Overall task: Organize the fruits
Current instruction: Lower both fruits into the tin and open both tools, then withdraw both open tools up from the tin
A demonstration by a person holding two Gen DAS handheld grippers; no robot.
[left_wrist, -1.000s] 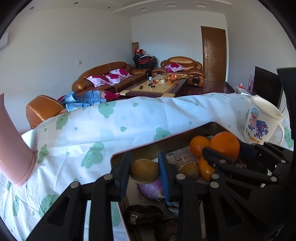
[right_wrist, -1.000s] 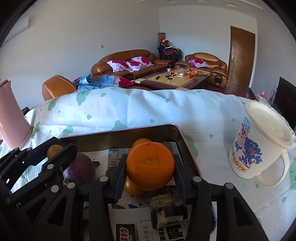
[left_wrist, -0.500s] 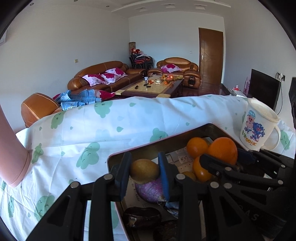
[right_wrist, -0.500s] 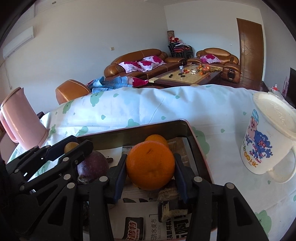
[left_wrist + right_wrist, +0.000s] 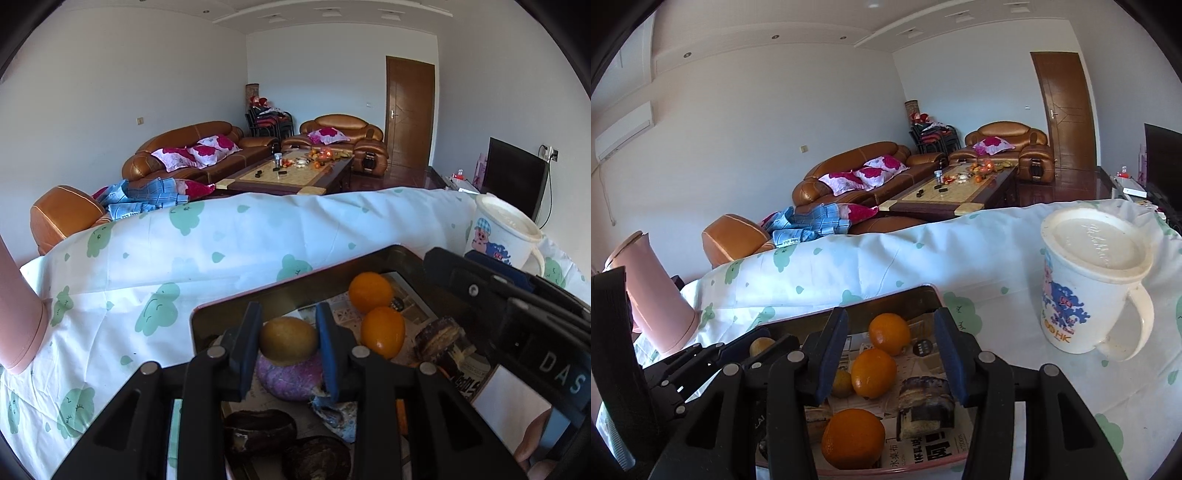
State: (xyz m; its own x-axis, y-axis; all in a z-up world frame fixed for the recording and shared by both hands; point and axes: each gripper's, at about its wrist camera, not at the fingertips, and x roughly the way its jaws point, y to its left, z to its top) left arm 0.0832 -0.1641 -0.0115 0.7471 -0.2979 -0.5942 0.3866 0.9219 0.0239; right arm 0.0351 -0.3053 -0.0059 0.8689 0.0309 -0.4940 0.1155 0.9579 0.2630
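The left tool (image 5: pixel 288 341) is clamped on a yellow-brown fruit (image 5: pixel 287 340), held just above a purple fruit (image 5: pixel 290 376) in the tray (image 5: pixel 207 314). The right tool (image 5: pixel 890 358) hangs over the same tray with its fingers apart and nothing between them; a large orange (image 5: pixel 853 439) lies below, nearer than its tips, and two smaller oranges (image 5: pixel 873 373) lie farther back. A lidded mug (image 5: pixel 1086 288) stands on the table, right of the tray.

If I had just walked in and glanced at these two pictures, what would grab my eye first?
Probably the bright oranges lying in the dark tray on newspaper, at the near edge of the cloth-covered table. Next, the left gripper pinching a yellow-brown fruit above a purple one, while the right gripper hangs open over the tray. To the tray's right stands a lidded cartoon mug.
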